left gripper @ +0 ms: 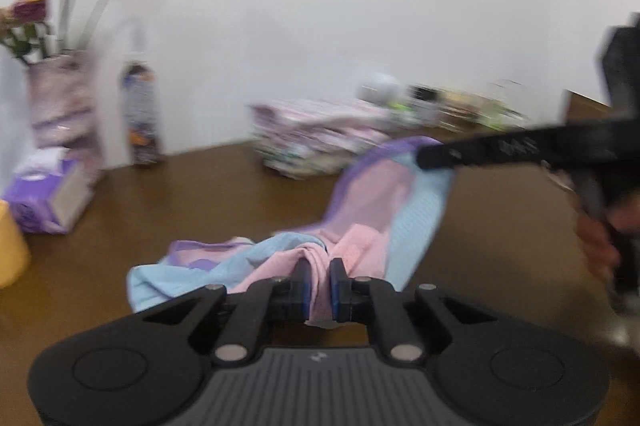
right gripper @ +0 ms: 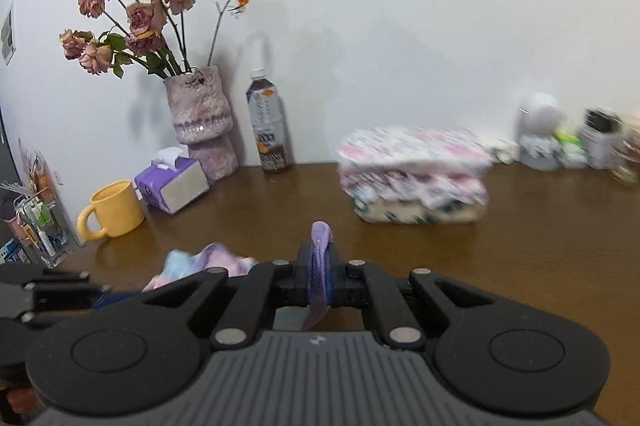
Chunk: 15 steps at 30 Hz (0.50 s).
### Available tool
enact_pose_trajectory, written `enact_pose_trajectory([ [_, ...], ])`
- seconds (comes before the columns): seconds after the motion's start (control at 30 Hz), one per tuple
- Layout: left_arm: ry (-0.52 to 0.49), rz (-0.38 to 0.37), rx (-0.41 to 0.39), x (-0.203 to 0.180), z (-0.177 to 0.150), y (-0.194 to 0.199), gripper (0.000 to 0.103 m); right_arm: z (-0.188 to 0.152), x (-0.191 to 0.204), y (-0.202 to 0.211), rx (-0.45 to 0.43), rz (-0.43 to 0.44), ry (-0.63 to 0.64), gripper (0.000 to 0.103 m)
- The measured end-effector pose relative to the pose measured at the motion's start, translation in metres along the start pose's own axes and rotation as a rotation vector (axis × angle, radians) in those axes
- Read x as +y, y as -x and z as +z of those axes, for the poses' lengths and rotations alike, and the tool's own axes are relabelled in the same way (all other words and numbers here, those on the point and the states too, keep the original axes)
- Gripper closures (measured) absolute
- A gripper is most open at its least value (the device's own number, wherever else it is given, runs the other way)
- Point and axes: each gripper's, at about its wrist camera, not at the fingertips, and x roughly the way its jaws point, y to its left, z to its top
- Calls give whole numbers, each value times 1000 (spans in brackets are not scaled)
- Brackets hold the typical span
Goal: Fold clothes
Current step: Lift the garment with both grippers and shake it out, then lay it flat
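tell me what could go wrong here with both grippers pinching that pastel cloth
1. The left gripper pinches a bunched pink fold of the pastel cloth, so it may hold several layers and spoil a clean fold.
2. The right gripper grips only a thin purple edge; a pull could let it slip out.
3. The folded stack sits just beyond on the table; a swinging cloth might brush and topple it.
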Motion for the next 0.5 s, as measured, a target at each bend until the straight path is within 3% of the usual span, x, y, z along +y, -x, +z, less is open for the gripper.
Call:
enact_pose_trajectory([
  [0.1,-2,-80,28,-34,-20,16,95,-22,-16,33,47,-21,-9,98],
  [0.27,-12,-129,57,-79,-44,29,95,-63,-38,74,105,-79,-42,98],
  [0.5,-31,-113,115,-104,-58,28,94,-97,-62,104,120,-115,-122,98],
])
